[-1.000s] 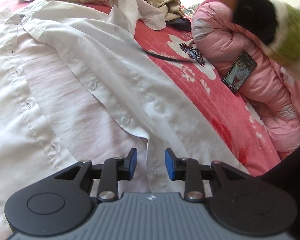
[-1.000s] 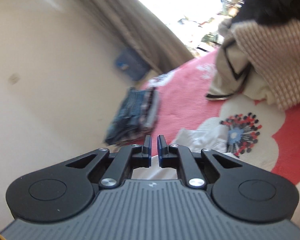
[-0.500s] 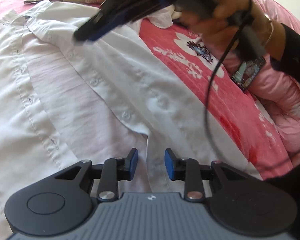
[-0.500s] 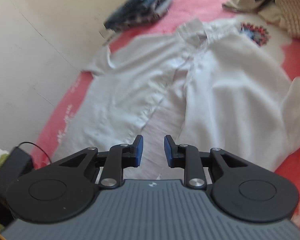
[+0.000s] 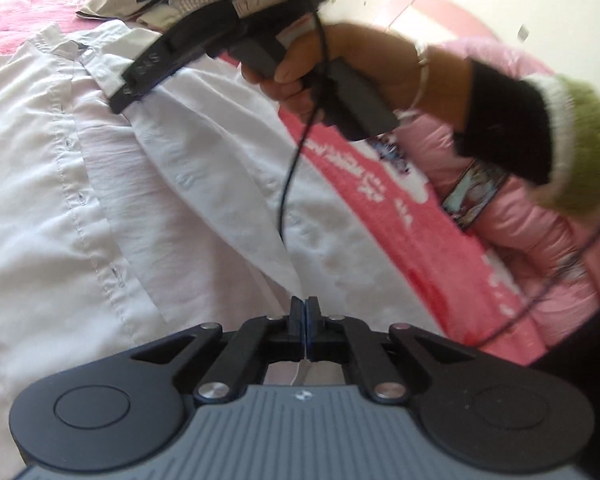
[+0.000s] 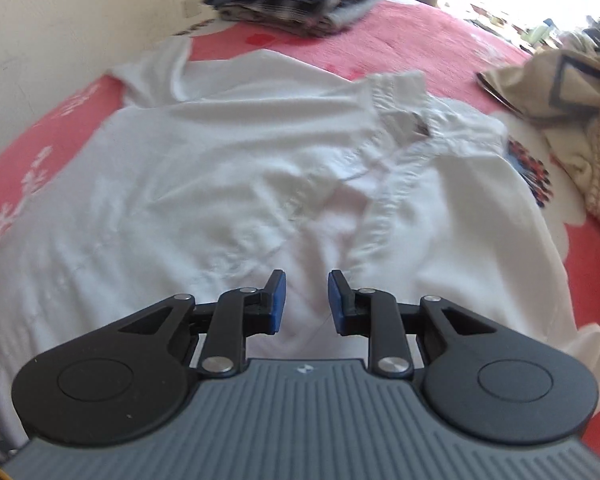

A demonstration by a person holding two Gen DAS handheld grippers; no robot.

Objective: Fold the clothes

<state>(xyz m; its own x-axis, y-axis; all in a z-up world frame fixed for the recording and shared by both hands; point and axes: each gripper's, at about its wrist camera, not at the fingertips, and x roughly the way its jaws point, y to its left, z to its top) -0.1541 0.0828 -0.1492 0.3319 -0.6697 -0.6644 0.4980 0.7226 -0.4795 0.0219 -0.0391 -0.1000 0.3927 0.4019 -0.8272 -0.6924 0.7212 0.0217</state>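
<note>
Since a second ago the left gripper [image 5: 305, 307] fingers have just closed and now clamp the white shirt [image 5: 100, 208] at its front placket edge, fabric pinched between the pads. Right gripper [image 6: 303, 300] has swung down from facing the wall to over the shirt's chest; its fingers have opened a bit, stand apart, nothing between them. Shirt lies spread flat, unbuttoned, on the red floral bed [image 6: 28, 140]. Folded stack of dark clothes [image 6: 292, 4] sits by the wall, unfolded pile [image 6: 560, 92] near the collar. Phone [image 5: 474, 196] rests on the pink quilt [image 5: 540, 240].
</note>
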